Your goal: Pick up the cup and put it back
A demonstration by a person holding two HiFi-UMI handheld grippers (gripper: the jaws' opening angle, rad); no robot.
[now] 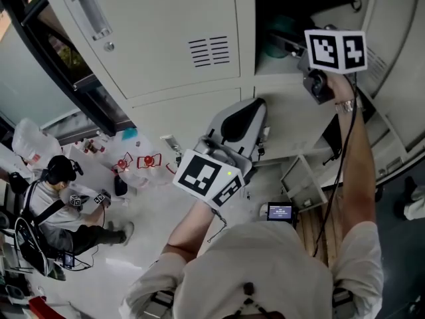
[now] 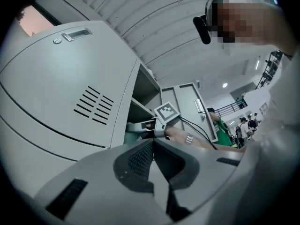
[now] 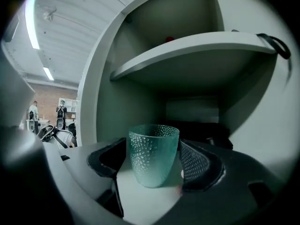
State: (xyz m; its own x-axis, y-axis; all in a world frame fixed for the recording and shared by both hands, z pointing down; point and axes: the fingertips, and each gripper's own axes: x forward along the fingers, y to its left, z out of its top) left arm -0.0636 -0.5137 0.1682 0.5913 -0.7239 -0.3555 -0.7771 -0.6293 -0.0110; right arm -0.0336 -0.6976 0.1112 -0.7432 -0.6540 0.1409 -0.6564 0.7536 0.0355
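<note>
Right gripper [image 3: 154, 167] is inside the open locker [image 1: 166, 38], under a shelf [image 3: 187, 50], and its jaws stand wide apart. The cup [image 3: 153, 154] sits squarely between the fingers [image 3: 194, 161]. It's upright, mouth up, with its long axis vertical and crossing the line the jaws close along. There's a dark gap on the cup's left side. The right pad is just beside the cup wall, and as far as this shows it isn't pressing. So the cup is framed, not gripped.

What the base rests on I can't make out.

To my eye it looks set back in place. The next move would turn on drawing straight back, so that the near right pad doesn't brush the cup and tip it.

Left gripper [image 2: 152, 146] is well apart, outside the locker and low by the person's chest. Its jaws are together with nothing in them, so the right hand is clearly the nearer one.

Writing: none readable. The cup is dimpled teal glass with no label, and the marker cubes carry only black-and-white squares. A small screen [image 1: 280, 211] below is too small to read.
</note>
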